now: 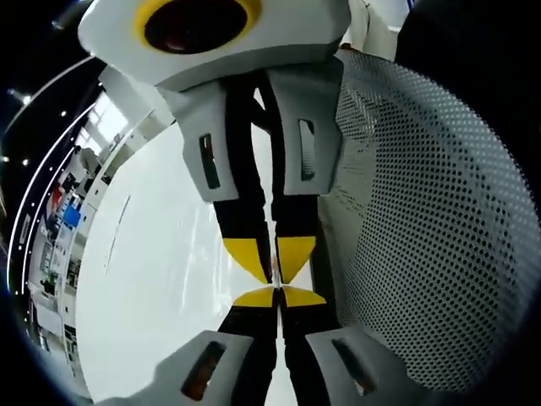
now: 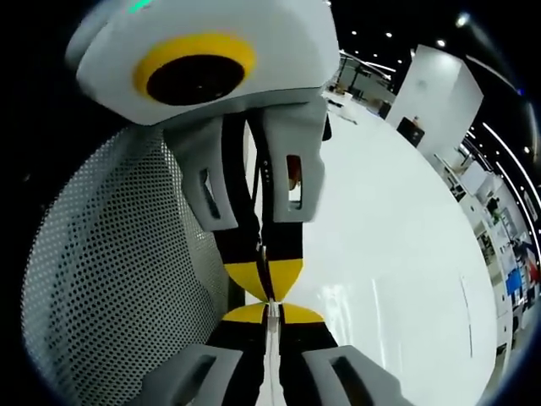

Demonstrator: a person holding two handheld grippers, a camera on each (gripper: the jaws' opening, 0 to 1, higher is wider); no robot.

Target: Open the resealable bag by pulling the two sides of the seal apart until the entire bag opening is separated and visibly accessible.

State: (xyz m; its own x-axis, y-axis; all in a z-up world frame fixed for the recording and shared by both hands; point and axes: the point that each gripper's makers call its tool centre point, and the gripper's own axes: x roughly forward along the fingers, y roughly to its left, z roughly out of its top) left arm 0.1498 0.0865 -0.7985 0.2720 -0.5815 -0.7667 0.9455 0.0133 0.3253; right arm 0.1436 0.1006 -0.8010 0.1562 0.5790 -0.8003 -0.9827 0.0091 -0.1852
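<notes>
Both grippers pinch the bag seal tip to tip, facing each other.

The left gripper [image 1: 277, 298] and right gripper [image 2: 269, 311] are each clamped on the thin clear edge of the resealable bag [image 1: 275, 271], which runs edge-on between them over the white table [image 1: 161, 288]; a perforated mesh panel [image 1: 423, 220] stands alongside. Neither gripper is nearer; pull directions are opposite.

Yellow-tipped black jaws, a white table [image 1: 161, 279], and seemingly black-dotted white mesh [image 1: 439, 237].

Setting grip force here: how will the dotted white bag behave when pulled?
Probably floppy: the dotted white bag bows in a curve beside the fingers. Likely thin and light: only a sliver shows between the shut left gripper and right gripper fingers. The film may slip.
</notes>
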